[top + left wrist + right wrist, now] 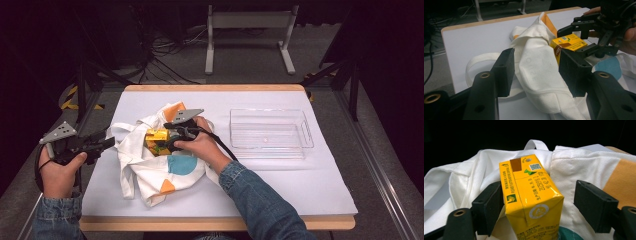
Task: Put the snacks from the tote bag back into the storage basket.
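carton: yellow drink carton [531, 195], a small brick pack, poking out of the white tote bag [150, 170] at the bag's mouth; lies tilted, top end toward the left gripper.
bag: soft cloth with orange and blue patches, crumpled on the worktop [280, 185], left of the clear plastic tray [270, 133] and well apart from it. Handles trail off the bag's left side.
right gripper: right gripper [534, 205] sits over the bag, fingers either side of the carton. In its own view one finger [490, 206] touches the carton's side, the other stands off with a clear gap (so parted, not yet gripping).
left gripper: left gripper [536, 72] just left of the bag, off the cloth. Fingers spread wide, nothing between them; a fold of bag lies ahead of them.
handling, carton: judged light to moderate if full, walls semi-stiff but they dent under squeeze. Glossy film looks slippery. Take it across the two broad flat faces, mid-body, not on the folded end flaps or the corners.
handling, bag: limp, will drag along with the carton if the cloth catches. The left gripper could pin the bag's rim or a handle beside the carton.
risk: over-clamping crushes the pack (contents unknown); a shallow grip lets it twist out.
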Action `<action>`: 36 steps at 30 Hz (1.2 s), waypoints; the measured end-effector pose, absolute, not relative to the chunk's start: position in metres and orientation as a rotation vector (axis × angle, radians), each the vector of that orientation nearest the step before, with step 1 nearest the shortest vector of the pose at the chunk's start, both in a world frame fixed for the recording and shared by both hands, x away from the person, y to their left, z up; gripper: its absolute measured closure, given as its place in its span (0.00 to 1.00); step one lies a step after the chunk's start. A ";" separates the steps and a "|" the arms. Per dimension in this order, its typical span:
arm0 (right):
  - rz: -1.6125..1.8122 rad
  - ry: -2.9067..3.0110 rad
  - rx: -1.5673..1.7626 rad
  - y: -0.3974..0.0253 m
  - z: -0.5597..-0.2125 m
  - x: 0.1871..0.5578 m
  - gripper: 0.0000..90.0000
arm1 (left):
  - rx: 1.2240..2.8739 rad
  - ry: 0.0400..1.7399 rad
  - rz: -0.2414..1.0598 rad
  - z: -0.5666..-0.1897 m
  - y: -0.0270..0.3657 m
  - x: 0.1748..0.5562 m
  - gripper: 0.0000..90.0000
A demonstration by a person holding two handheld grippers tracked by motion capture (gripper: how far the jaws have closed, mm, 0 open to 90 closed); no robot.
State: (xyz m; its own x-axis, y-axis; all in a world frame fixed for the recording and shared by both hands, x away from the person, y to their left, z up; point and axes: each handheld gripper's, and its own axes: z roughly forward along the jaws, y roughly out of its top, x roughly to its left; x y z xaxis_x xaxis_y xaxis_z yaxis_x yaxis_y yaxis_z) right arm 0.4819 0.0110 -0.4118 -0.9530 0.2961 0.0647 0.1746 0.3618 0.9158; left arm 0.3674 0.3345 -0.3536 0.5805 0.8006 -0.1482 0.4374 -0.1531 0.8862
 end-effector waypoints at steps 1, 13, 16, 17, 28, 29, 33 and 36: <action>1.657 2.499 0.429 0.011 -0.412 0.482 0.28 | 1.785 1.016 0.442 -0.354 0.335 0.367 0.53; 1.604 2.524 0.342 0.017 -0.414 0.481 0.42 | 1.789 1.018 0.434 -0.354 0.334 0.367 0.54; 1.586 2.538 0.319 0.018 -0.413 0.481 0.46 | 1.790 1.016 0.432 -0.354 0.334 0.368 0.54; 1.582 2.540 0.310 0.018 -0.413 0.481 0.48 | 1.790 1.016 0.432 -0.354 0.334 0.368 0.54; 1.548 2.569 0.238 0.017 -0.410 0.480 0.57 | 1.788 1.018 0.427 -0.354 0.334 0.368 0.55; 1.548 2.569 0.238 0.017 -0.410 0.480 0.57 | 1.788 1.018 0.427 -0.354 0.334 0.368 0.55; 1.539 2.566 0.237 0.018 -0.408 0.479 0.57 | 1.786 1.019 0.427 -0.354 0.335 0.368 0.55; 1.543 2.552 0.233 0.018 -0.405 0.478 0.57 | 1.787 1.022 0.426 -0.355 0.335 0.368 0.55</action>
State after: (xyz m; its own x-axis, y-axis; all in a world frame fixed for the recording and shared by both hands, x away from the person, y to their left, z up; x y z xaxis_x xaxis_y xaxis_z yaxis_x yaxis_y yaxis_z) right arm 0.4780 0.0179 -0.4045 -0.9767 0.2092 -0.0481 0.0546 0.4589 0.8868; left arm 0.3681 0.3349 -0.3545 0.5820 0.7974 -0.1594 0.4481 -0.1509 0.8812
